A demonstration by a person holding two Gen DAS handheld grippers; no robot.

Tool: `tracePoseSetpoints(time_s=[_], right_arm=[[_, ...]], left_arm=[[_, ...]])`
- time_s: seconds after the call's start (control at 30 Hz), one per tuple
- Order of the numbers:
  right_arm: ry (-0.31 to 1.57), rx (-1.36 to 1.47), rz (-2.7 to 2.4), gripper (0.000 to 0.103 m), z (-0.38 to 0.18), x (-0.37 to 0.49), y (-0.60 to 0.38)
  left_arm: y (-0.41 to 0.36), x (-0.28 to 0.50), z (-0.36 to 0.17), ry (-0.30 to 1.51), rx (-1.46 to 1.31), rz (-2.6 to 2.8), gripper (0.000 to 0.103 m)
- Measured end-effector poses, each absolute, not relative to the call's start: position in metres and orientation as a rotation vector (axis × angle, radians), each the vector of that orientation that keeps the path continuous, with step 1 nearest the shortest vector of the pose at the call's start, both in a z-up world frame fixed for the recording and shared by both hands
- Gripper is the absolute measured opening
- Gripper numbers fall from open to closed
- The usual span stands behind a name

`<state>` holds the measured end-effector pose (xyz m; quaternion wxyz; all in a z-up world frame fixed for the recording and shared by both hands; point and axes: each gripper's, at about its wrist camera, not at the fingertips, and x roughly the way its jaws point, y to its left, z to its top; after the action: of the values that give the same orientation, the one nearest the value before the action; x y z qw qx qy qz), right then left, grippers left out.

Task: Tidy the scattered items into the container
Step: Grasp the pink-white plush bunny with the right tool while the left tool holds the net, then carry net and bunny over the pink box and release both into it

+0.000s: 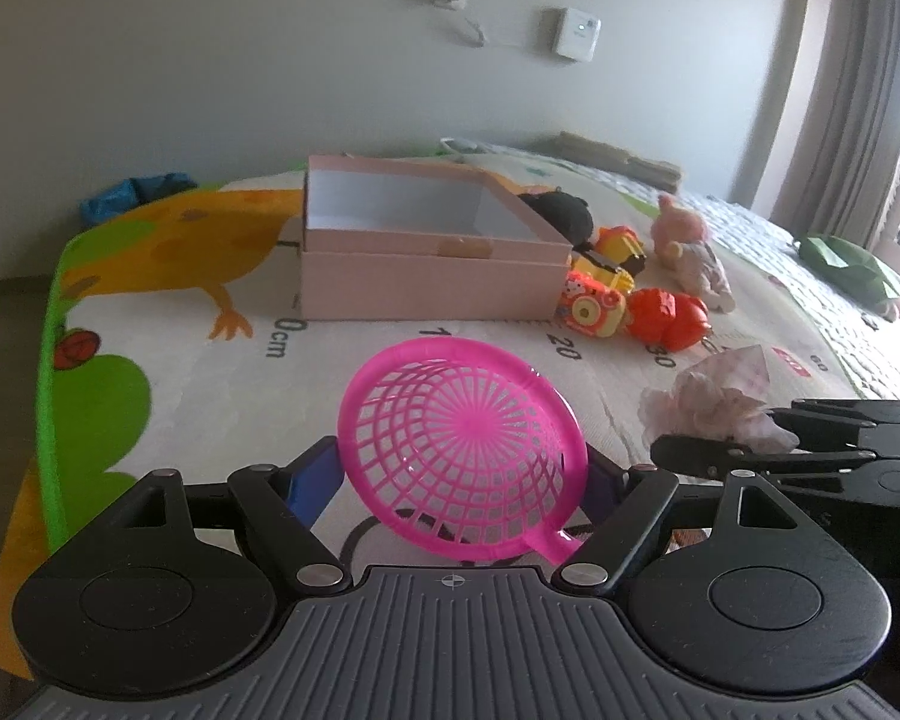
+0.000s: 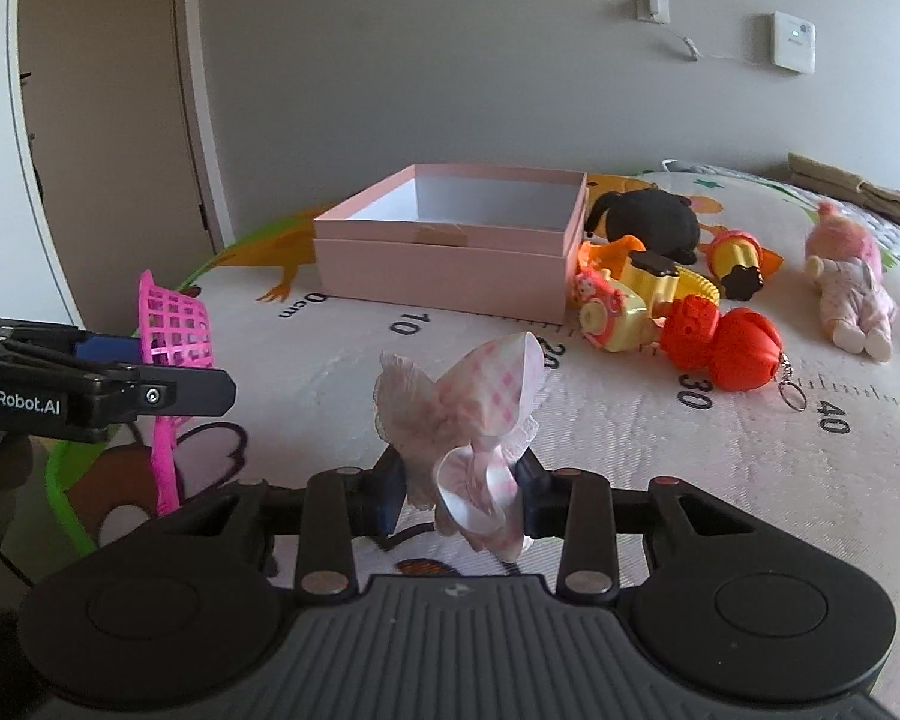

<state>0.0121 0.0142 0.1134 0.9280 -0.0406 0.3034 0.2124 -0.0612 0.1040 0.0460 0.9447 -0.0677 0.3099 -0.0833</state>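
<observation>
Now pink strainer [image 1: 459, 450] sits clamped between the left gripper [image 1: 462, 477] pads.

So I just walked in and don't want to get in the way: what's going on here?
A person is tidying toys with two handheld tongs. The left tongs hold a pink mesh basket; the right tongs are shut on a pink checked cloth. The pink box looks empty; other toys lie beside it.

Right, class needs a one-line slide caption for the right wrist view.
Right hand-held gripper pinches a pink checked frilly cloth above the play mat, facing the open pink box beside scattered toys.
</observation>
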Motion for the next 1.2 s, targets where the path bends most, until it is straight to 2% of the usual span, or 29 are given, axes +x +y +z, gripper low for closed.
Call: tracePoseSetpoints(time_s=[0.77,1.2], right_arm=[[0.591,-0.121,0.529,0.035,0.124,-0.006,0.038],[0.603,-0.148,0.525,0.035,0.129,0.048,0.035]], left_arm=[[0.100,-0.089,0.061,0.609,-0.038,-0.193,0.085],[0.095,-0.050,0.067,0.594,-0.012,-0.223,0.085]])
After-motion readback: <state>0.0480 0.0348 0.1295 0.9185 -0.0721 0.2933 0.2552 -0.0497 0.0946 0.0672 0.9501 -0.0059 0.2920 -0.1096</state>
